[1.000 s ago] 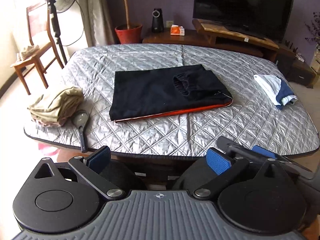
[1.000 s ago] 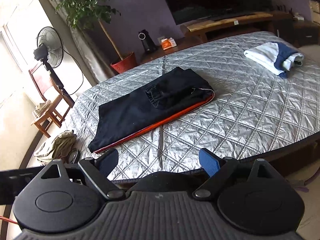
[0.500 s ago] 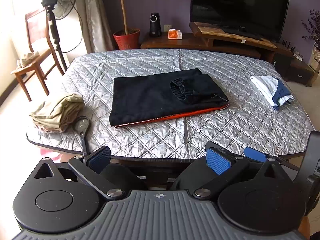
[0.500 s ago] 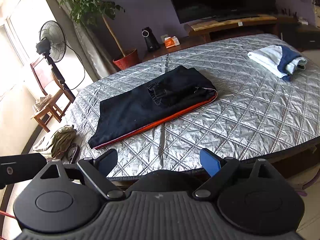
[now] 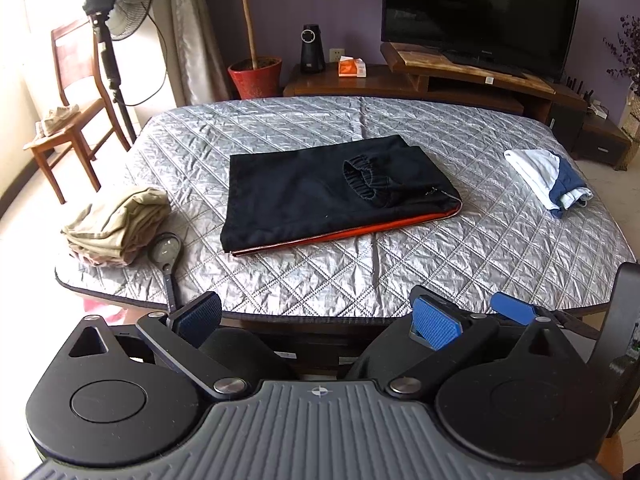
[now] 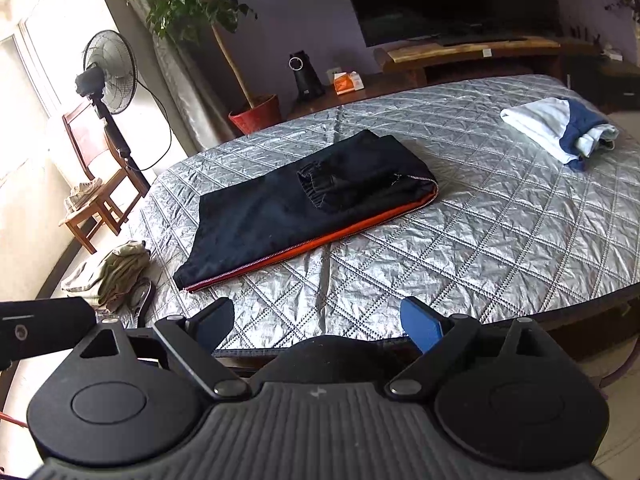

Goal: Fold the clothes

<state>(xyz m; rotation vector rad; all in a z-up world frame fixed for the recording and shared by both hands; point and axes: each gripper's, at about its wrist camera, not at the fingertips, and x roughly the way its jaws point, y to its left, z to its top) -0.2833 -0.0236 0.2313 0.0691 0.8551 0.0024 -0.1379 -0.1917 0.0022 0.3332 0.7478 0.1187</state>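
This is a home, a living room by its furnishings. A flat television point(image 5: 480, 12) stands on a low wooden media stand point(image 5: 460, 68) against a purple wall. Beside it grows a potted plant point(image 5: 254, 74) in a red pot, next to a long curtain point(image 5: 196, 40). A pedestal fan point(image 5: 124, 4) and a wooden chair point(image 5: 68, 112) stand by the bright window. Clothes lie on a table point(image 5: 440, 248) under a quilted silver cover.
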